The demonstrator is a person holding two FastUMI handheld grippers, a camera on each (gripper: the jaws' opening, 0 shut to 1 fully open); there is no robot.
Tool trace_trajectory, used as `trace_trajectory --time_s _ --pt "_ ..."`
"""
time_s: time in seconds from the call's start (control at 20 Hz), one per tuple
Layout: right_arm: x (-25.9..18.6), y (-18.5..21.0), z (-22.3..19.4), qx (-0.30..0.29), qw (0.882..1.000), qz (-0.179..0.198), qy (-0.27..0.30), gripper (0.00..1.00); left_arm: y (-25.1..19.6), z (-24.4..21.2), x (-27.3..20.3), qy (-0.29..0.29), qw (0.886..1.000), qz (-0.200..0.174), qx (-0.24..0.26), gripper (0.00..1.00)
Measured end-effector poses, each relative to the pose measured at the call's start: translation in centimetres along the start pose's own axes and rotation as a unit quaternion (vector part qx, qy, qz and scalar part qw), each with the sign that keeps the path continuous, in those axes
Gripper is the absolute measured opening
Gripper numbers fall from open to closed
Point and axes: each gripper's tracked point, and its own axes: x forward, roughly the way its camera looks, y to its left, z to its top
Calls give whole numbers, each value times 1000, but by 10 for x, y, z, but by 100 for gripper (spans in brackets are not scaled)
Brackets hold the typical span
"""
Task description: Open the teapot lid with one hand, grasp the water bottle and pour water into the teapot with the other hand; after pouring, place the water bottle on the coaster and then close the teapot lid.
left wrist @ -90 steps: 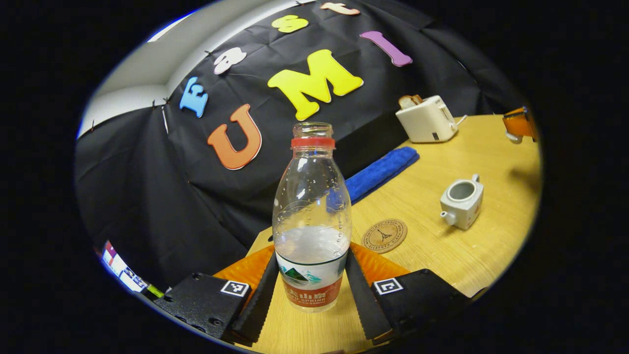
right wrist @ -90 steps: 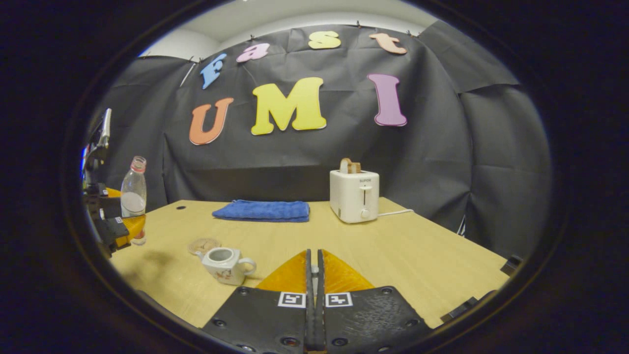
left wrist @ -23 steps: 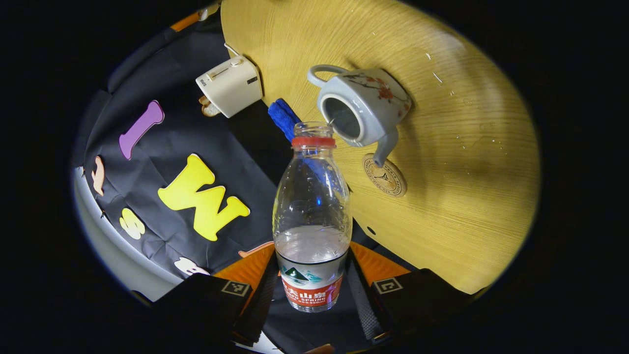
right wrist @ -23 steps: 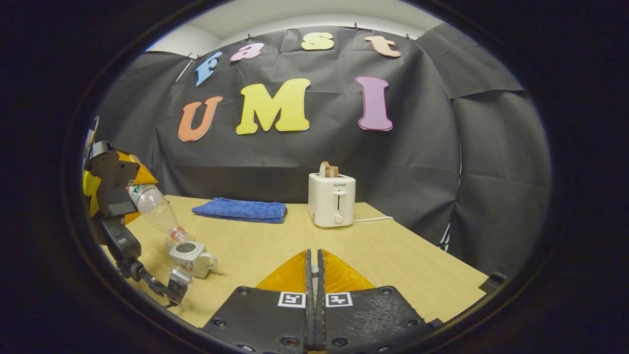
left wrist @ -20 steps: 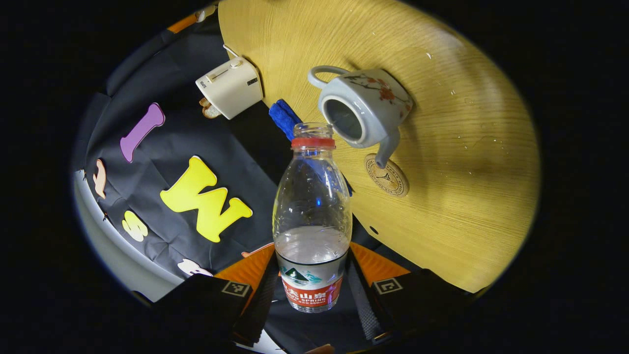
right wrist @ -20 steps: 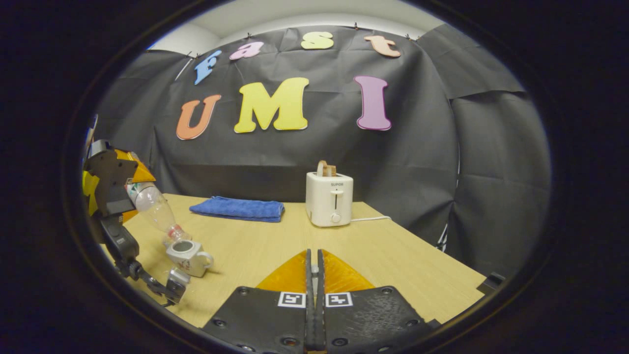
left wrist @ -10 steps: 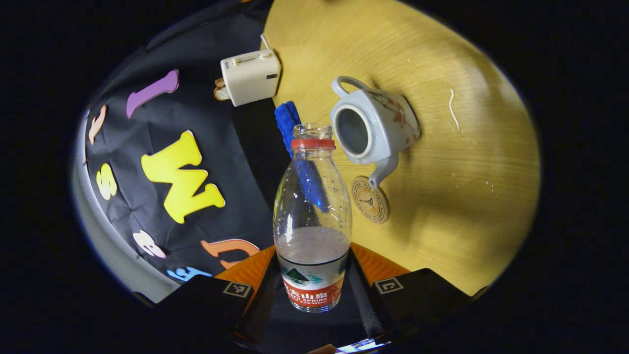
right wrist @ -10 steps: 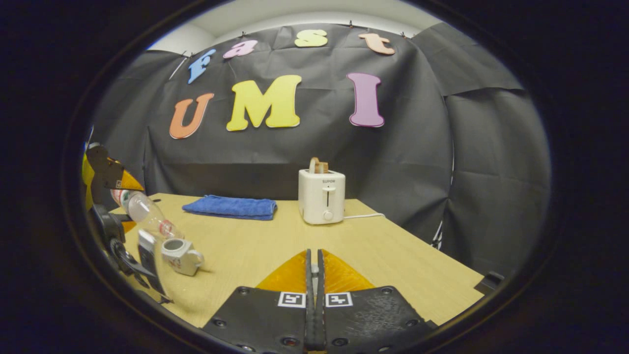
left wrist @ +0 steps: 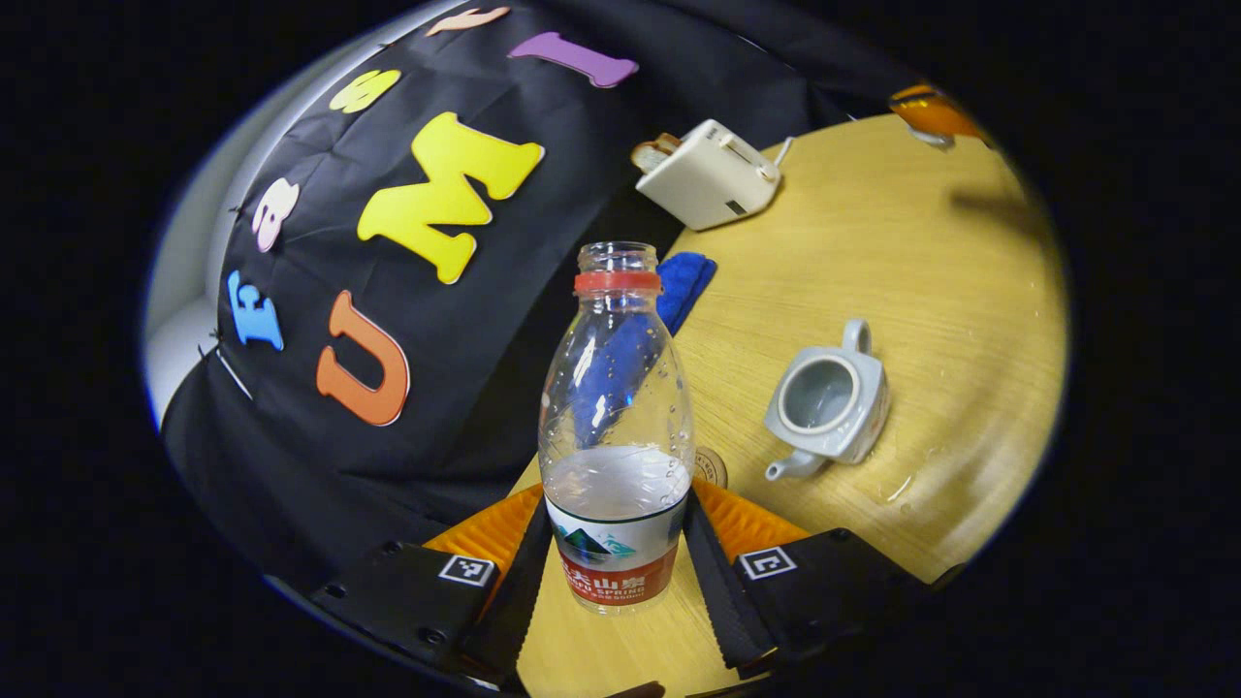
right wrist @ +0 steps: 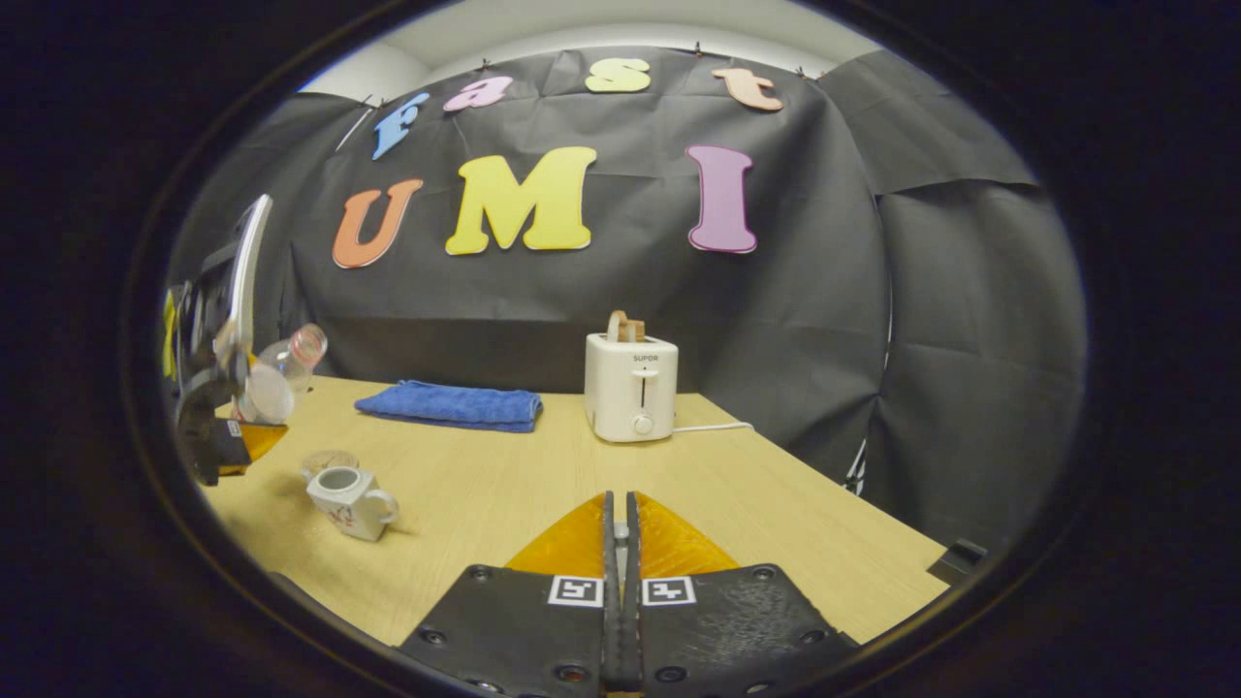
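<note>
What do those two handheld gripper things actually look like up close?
Each gripper, left gripper and right gripper, has two black blocks at its base, each block bearing a small square black-and-white coded marker. Ribbed orange plastic sits behind the fingers. The left gripper's fingers have saw-toothed inner edges.

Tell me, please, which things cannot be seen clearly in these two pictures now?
- Teapot lid: the right gripper is shut in the right gripper view, but what its fingers pinch is hidden between them.
- Coaster: left gripper view, mostly hidden behind the water bottle.
- Water level in the teapot: too dim inside to judge.
- Left gripper: right gripper view, small and cut off by the edge.
</note>
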Motion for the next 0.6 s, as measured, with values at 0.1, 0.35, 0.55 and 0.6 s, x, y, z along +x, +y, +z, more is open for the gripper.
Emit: trace_trajectory --time_s 0.1,0.35,0.55,0.6 --pt "1 4 -2 1 1000 3 3 0 8 3 6 -10 997 7 -76 76" --pt "2 12 -5 -2 1000 10 1 0 32 16 36 -87 963 33 -252 76" --pt "6 14 -11 0 1000 12 7 0 28 8 68 -110 931 11 -349 77" --pt "6 14 -11 0 1000 12 7 0 28 5 73 -109 923 11 -369 77"
